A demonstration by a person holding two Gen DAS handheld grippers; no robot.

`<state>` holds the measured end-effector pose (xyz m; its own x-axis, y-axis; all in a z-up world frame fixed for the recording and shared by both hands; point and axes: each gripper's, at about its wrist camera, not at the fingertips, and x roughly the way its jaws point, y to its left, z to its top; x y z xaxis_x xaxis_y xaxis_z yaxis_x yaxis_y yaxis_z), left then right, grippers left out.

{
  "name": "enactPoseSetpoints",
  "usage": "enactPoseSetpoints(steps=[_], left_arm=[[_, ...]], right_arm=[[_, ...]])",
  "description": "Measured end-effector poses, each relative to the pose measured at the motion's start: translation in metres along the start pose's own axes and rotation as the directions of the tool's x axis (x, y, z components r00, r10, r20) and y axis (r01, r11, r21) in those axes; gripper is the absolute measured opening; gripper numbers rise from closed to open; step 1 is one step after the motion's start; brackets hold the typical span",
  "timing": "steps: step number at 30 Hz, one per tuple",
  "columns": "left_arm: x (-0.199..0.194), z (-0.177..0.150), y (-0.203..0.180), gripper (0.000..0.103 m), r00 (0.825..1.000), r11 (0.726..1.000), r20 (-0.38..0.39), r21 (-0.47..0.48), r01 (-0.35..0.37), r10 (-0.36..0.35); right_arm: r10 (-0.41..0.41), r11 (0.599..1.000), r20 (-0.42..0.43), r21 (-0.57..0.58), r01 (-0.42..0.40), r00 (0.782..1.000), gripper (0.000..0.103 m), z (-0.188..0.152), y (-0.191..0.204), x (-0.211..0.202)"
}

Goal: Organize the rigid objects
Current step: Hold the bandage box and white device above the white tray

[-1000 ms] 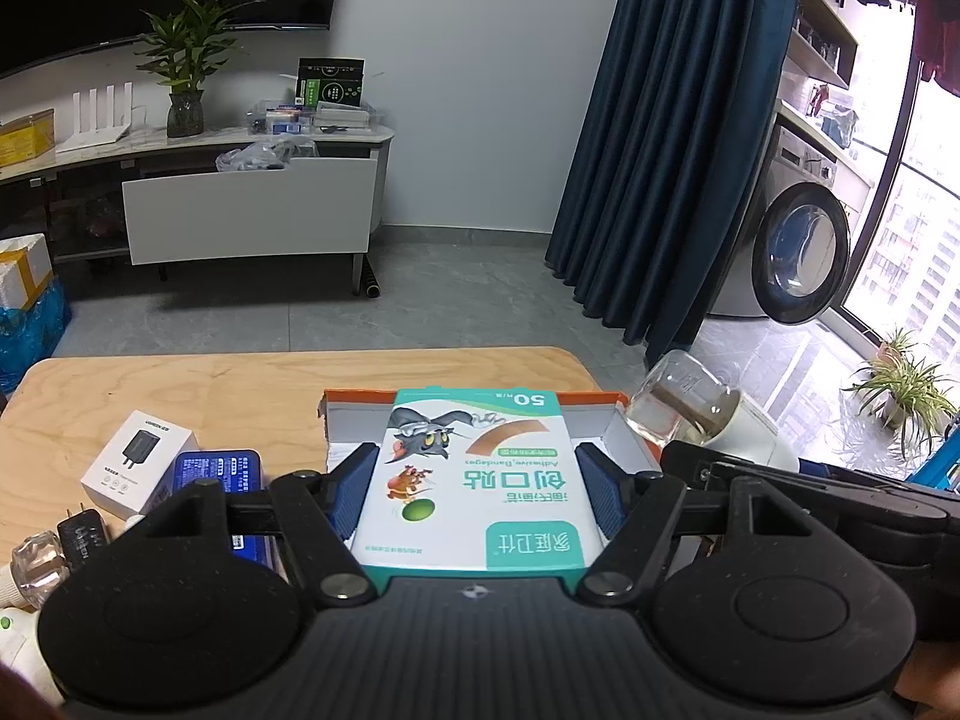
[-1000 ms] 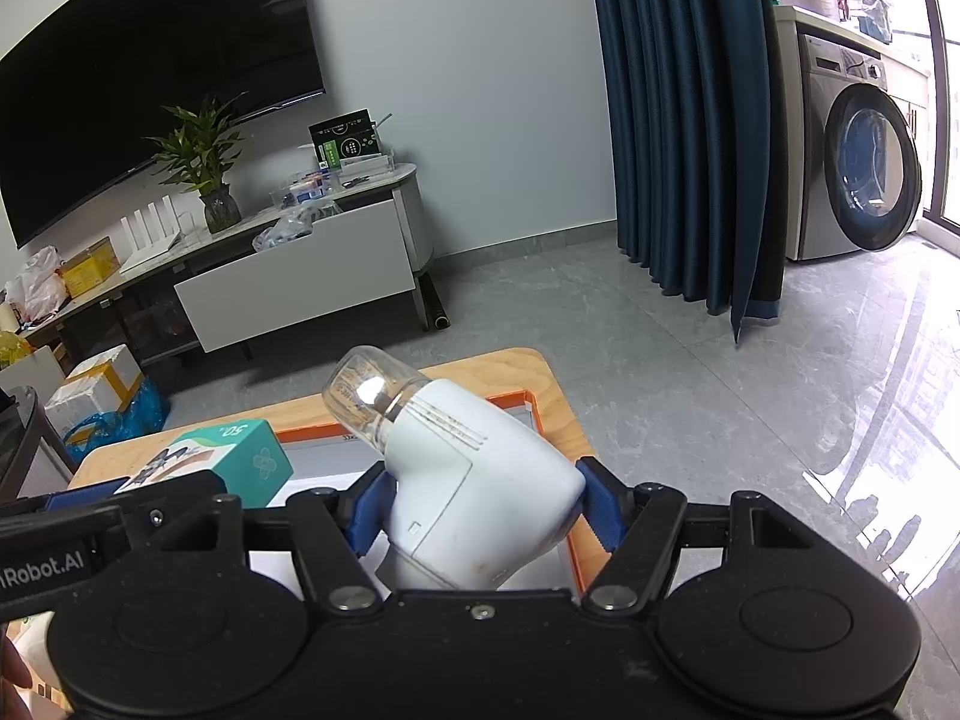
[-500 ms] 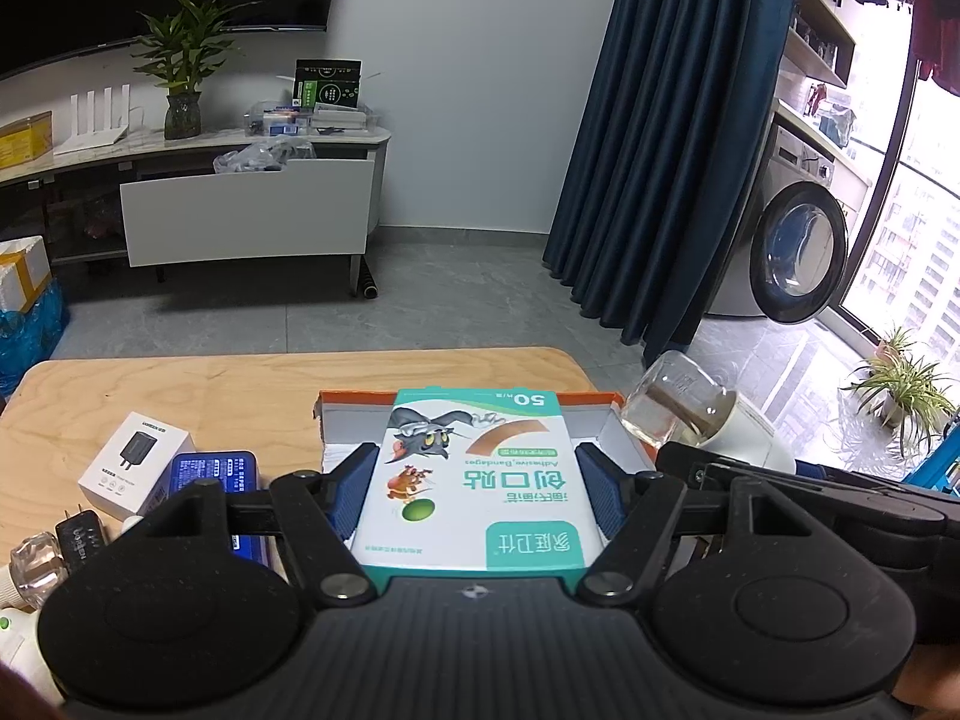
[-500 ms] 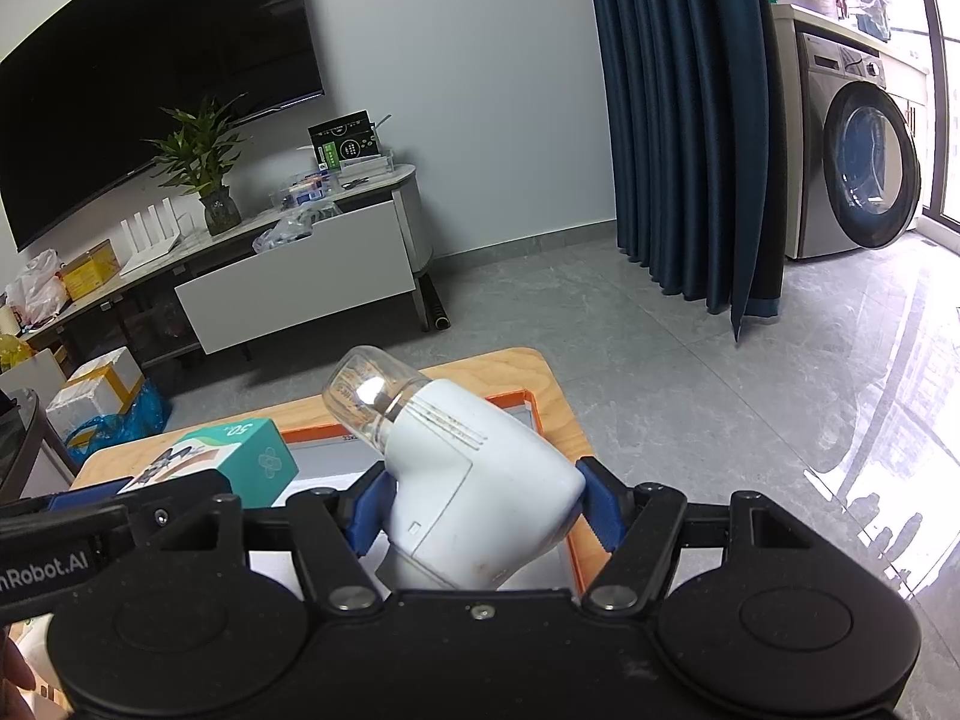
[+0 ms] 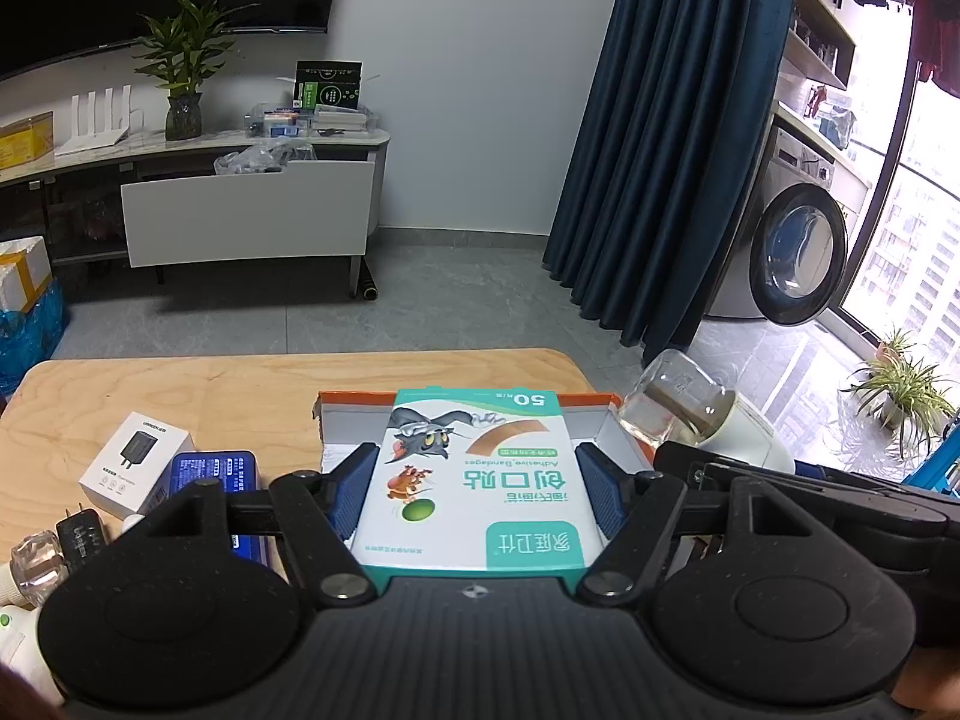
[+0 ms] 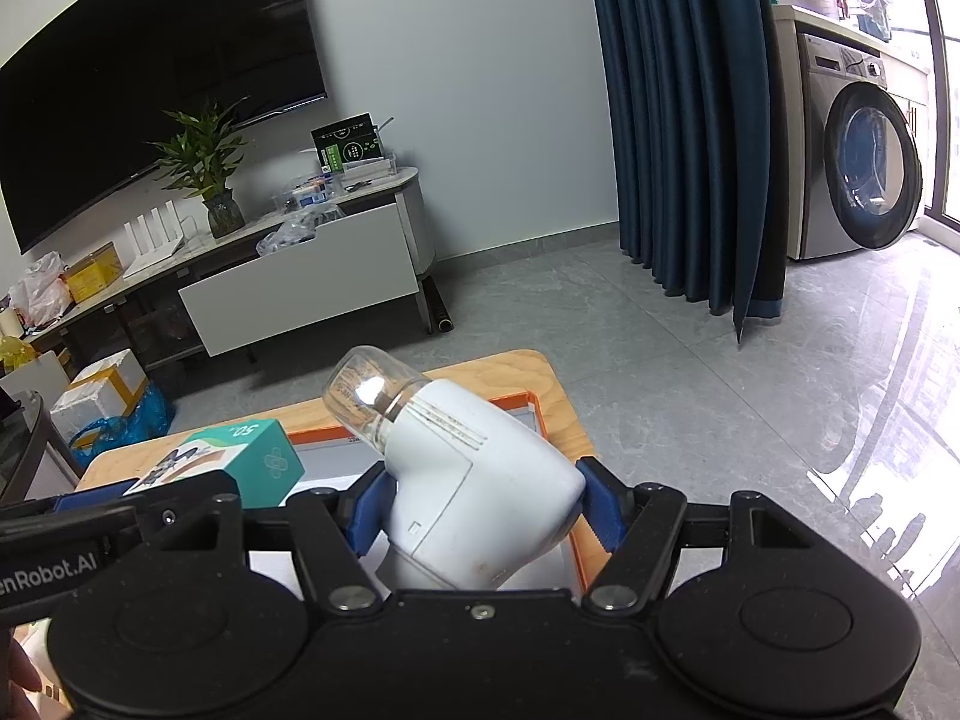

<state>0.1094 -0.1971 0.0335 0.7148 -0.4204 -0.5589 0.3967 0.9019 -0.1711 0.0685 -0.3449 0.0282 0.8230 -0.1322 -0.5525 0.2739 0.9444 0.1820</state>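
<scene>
From my seat both feeds are sharp and evenly lit. Daylight pours in from the window (image 5: 918,228) on the right, blown out white there, and it glares off the floor tiles (image 6: 888,420). The television (image 6: 120,108) reads near black. Fisheye bends the curtain (image 5: 672,138) and room edges.

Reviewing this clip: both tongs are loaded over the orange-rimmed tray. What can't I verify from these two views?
- Tray floor, left wrist view: mostly covered by the bandage box held in the left tongs.
- White device, right wrist view: its lower end is hidden behind the right tongs.
- Blue box, left wrist view: the near part is hidden by the tongs' body and the label is too small to read.
- Clear cap: cut off at the left edge.
</scene>
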Motion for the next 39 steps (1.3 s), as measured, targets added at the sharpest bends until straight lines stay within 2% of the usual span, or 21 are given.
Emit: enactPoseSetpoints(steps=[39], left_arm=[[0.0041, -0.0055, -0.0021, 0.072, 1.0, 1.0, -0.01, 0.013, 0.0, 0.0]], right_arm=[[0.006, 1.0, -0.008, -0.015, -0.006, 1.0, 0.079, 0.0047, 0.0018, -0.0005]])
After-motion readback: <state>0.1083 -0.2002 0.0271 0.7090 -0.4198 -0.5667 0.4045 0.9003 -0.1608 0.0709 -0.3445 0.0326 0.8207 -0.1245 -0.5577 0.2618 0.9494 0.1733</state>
